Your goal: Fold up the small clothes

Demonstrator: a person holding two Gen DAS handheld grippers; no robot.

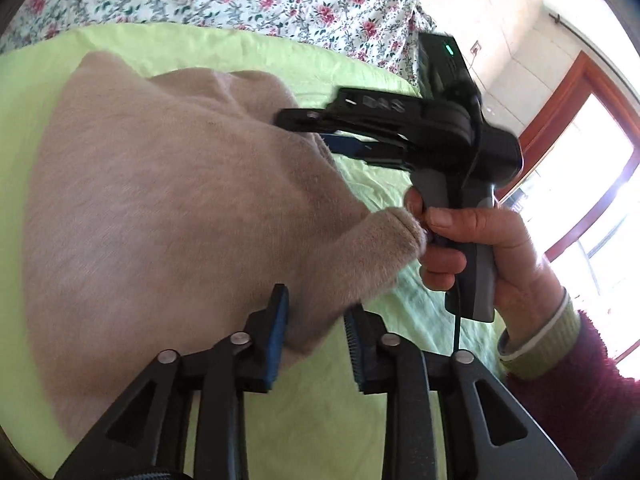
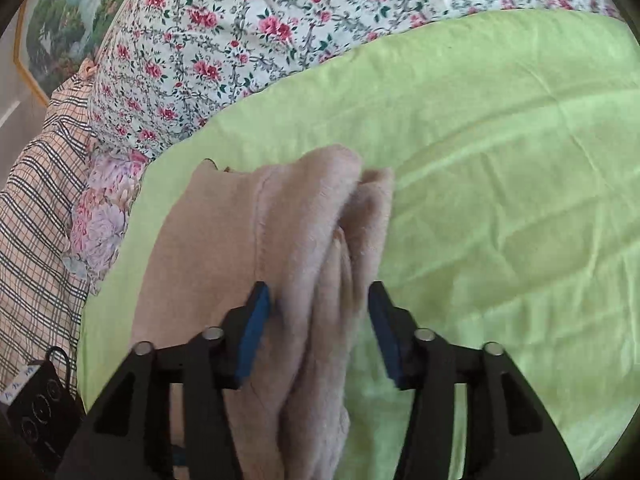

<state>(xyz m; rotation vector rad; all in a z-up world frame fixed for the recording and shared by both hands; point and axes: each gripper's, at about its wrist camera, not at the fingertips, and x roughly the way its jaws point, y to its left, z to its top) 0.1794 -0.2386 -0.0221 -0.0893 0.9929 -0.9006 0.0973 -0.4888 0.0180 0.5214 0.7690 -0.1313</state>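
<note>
A beige fleece garment lies on a light green sheet. In the left wrist view my left gripper is open, its blue pads on either side of the garment's near edge. My right gripper reaches over the garment's far right edge; its tips are partly hidden by cloth. In the right wrist view the right gripper is open, with bunched folds of the garment lying between its blue pads.
A floral quilt lies beyond the green sheet, with a plaid cloth at the left. A black device sits at the lower left. A window with a red-brown frame is at the right.
</note>
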